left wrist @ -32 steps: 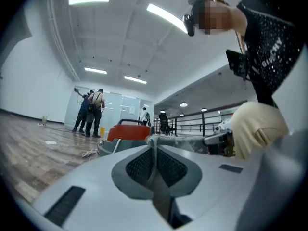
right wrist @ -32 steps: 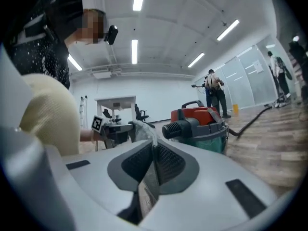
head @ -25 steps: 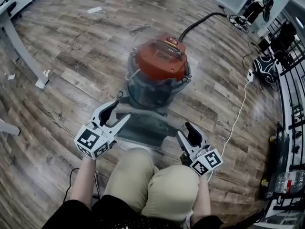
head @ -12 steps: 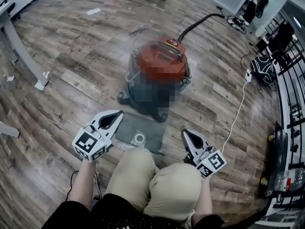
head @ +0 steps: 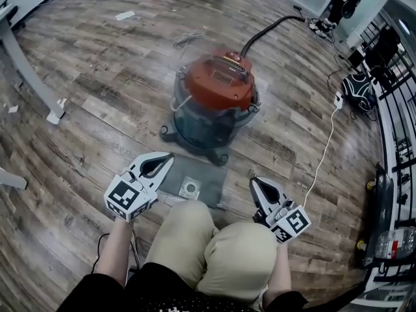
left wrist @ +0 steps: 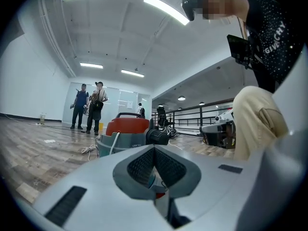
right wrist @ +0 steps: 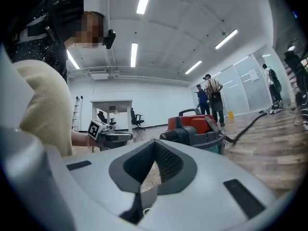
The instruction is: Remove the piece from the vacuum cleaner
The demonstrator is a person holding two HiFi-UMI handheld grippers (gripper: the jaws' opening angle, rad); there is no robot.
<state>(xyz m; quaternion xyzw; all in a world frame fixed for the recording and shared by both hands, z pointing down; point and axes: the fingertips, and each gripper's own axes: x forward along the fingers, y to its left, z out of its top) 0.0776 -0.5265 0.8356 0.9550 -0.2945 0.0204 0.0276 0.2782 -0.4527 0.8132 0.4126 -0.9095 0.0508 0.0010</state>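
Observation:
The vacuum cleaner (head: 218,99), red-lidded with a grey drum, stands on the wood floor ahead of my knees. A flat grey piece (head: 201,174) with a round white collar lies on the floor just in front of it, between my two grippers. My left gripper (head: 170,155) is shut and empty, its tips at the piece's left corner. My right gripper (head: 253,181) is shut and empty, right of the piece. The left gripper view shows the vacuum cleaner (left wrist: 126,131) beyond the left gripper's (left wrist: 154,148) closed tips. The right gripper view shows the vacuum cleaner (right wrist: 197,126) past the right gripper's (right wrist: 155,143) closed tips.
A black hose (head: 266,31) runs from the vacuum to the far right. A white cable (head: 325,148) trails along the floor on the right, near a black bag (head: 361,90) and a railing (head: 396,109). A table leg (head: 32,77) stands at the left. People (left wrist: 91,105) stand far off.
The grey piece, blurred and raised between the open grippers a second ago, now lies flat on the floor. Both grippers have gone from open to shut.

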